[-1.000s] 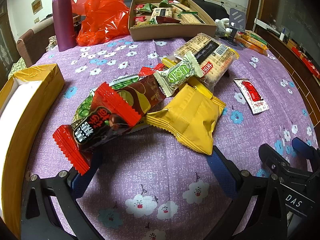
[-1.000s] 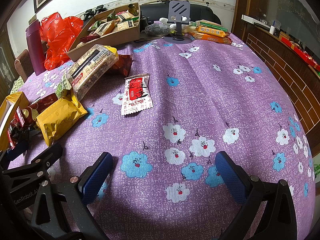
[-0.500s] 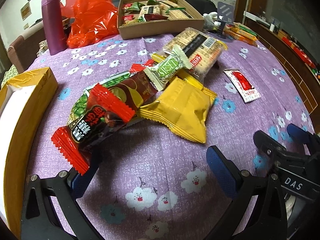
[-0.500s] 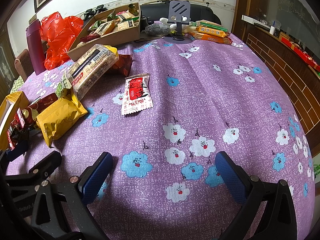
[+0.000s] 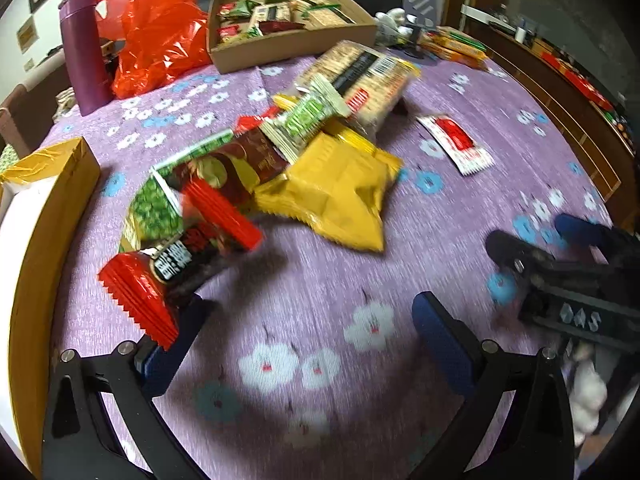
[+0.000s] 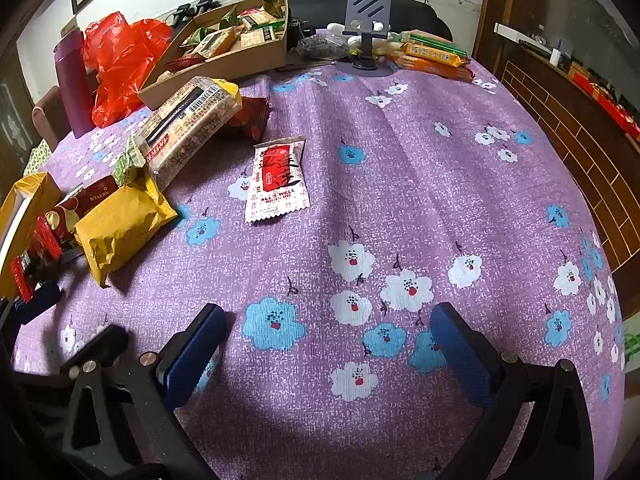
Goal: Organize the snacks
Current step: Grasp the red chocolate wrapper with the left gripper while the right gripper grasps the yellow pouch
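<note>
A pile of snacks lies on the purple flowered tablecloth point(image 5: 304, 280): a red and dark chocolate pack point(image 5: 176, 260), a green pea pack point(image 5: 156, 208), a yellow pack point(image 5: 340, 192), a green-white wafer point(image 5: 308, 120) and a long cracker pack point(image 5: 360, 80). A red-white sachet point(image 6: 278, 178) lies apart. My left gripper point(image 5: 308, 328) is open, its left finger under the red pack's crimped end. My right gripper point(image 6: 328, 348) is open and empty over bare cloth. An open yellow box point(image 5: 44, 216) stands at the left.
A cardboard tray of sorted snacks point(image 5: 288, 40) stands at the back, with a red plastic bag point(image 5: 152, 32) and a purple flask point(image 5: 82, 48) to its left. A phone stand point(image 6: 366, 20) and orange packs point(image 6: 434, 56) sit at the far edge.
The left gripper has swung and pulled back a little; its view is now blurred. The snack pile and the right gripper have not moved.
</note>
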Motion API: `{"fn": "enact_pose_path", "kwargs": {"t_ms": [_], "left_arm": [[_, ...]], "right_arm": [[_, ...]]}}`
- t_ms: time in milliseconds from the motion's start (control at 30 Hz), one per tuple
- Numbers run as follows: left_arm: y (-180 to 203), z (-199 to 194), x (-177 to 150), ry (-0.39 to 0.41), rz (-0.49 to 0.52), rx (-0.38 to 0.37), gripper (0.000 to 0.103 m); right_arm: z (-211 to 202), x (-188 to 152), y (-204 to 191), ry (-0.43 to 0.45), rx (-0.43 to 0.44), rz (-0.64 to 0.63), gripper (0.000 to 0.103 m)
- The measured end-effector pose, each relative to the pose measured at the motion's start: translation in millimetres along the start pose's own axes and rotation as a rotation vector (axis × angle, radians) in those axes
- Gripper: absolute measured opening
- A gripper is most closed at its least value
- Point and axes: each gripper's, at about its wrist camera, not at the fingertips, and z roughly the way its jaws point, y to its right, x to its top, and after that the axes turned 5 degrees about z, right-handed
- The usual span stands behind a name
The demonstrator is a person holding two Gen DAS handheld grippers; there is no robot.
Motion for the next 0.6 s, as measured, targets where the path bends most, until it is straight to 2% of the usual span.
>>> {"fn": "enact_pose_path", "kwargs": {"t_ms": [33,67,133,200,367,433,467,500,600], "left_arm": [[-1.2,-5.3,-4.1,-0.003,-0.005,-0.031,0.103],[-3.4,-11.4,-7.9,0.004,-0.018,-0.071,0.096],[-11.7,-27.7,-18.2,0.025,-0.052,-0.187,0.090],[-21.8,-43.6,-26.1,0.061,-0.069,-0.230,0.086],[-68.4,-80.1,-38.9,0.150,-0.144,-0.234,0.085],[-92.1,-88.4,-43.8,0.162,-0.185,-0.199,0.085],[-101.2,-91.1,-45.1,0.168,-0.193,-0.174,0.085],[-108.9,-94.2,-46.9,0.178,-0.200,-0.156,0.085],[-124.8,-94.2,-50.5,0.204,-0.217,-0.142,0.081]], "right_arm": [[0.0,-0.2,-0.1,0.001,0.000,-0.001,0.103],[0.1,0.3,0.1,0.001,0.000,-0.001,0.103],[0.2,0.3,-0.1,0.002,0.000,-0.001,0.103],[0.2,0.3,0.1,0.002,0.000,-0.001,0.103],[0.0,0.6,0.2,0.001,0.000,-0.005,0.103],[-2.2,3.1,0.3,-0.022,-0.009,-0.016,0.098],[-5.2,4.7,0.5,-0.023,-0.006,-0.014,0.086],[-9.6,6.5,1.1,-0.019,0.013,-0.005,0.080],[-22.3,16.4,-0.6,-0.024,0.190,0.062,0.081]]}}
